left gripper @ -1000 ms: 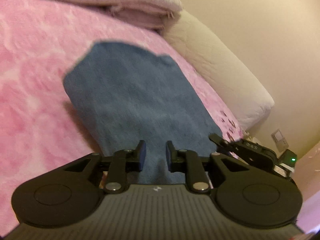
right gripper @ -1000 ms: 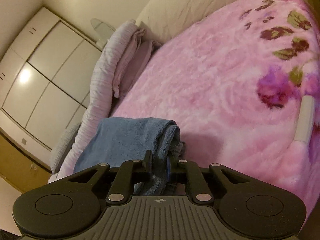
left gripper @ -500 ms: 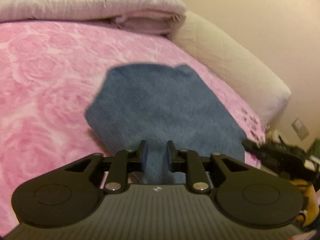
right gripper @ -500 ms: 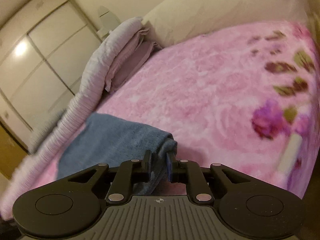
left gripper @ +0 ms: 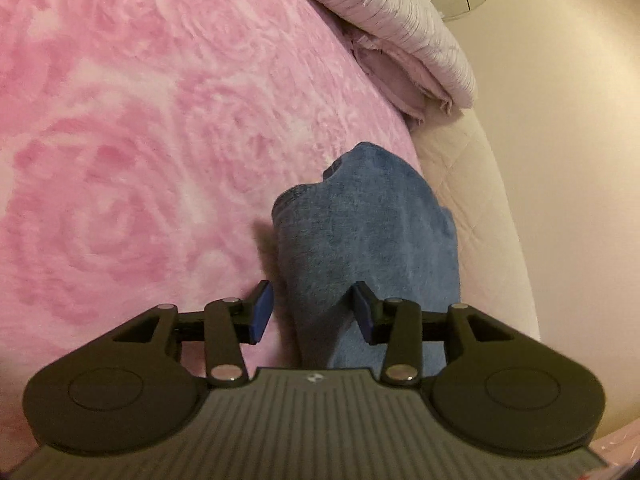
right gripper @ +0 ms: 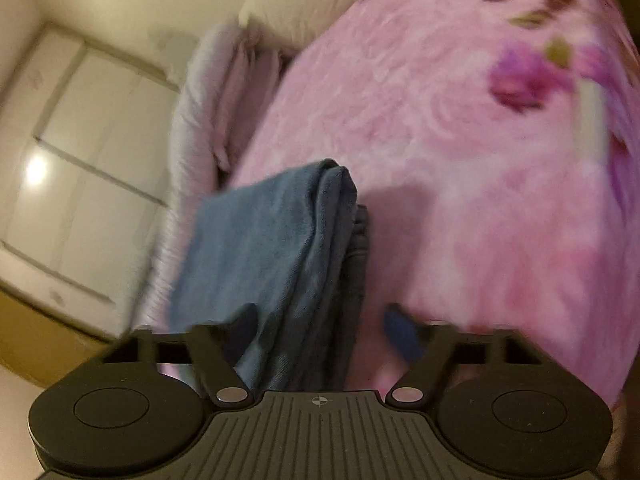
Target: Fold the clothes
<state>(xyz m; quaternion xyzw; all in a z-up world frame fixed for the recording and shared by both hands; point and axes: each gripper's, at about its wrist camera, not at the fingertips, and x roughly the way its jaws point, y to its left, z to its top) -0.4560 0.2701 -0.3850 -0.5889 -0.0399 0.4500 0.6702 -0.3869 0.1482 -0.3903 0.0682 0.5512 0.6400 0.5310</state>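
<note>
Across the fluffy pink rose-patterned blanket [left gripper: 140, 140], my folded blue terry garment [left gripper: 368, 232] lies near the bed's edge. Both my left tongs [left gripper: 312, 312] and right tongs [right gripper: 320, 324], clamped moments ago, now gape wide; this fold seems finished.

A home bedroom is showing here: a bed is lying ahead of each tool under a plush pink rose-patterned blanket [left gripper: 160, 140], folded pale striped bedding [left gripper: 400, 12] is sitting at its far edge, and white wardrobe doors [right gripper: 80, 160] are standing beyond, left.
</note>
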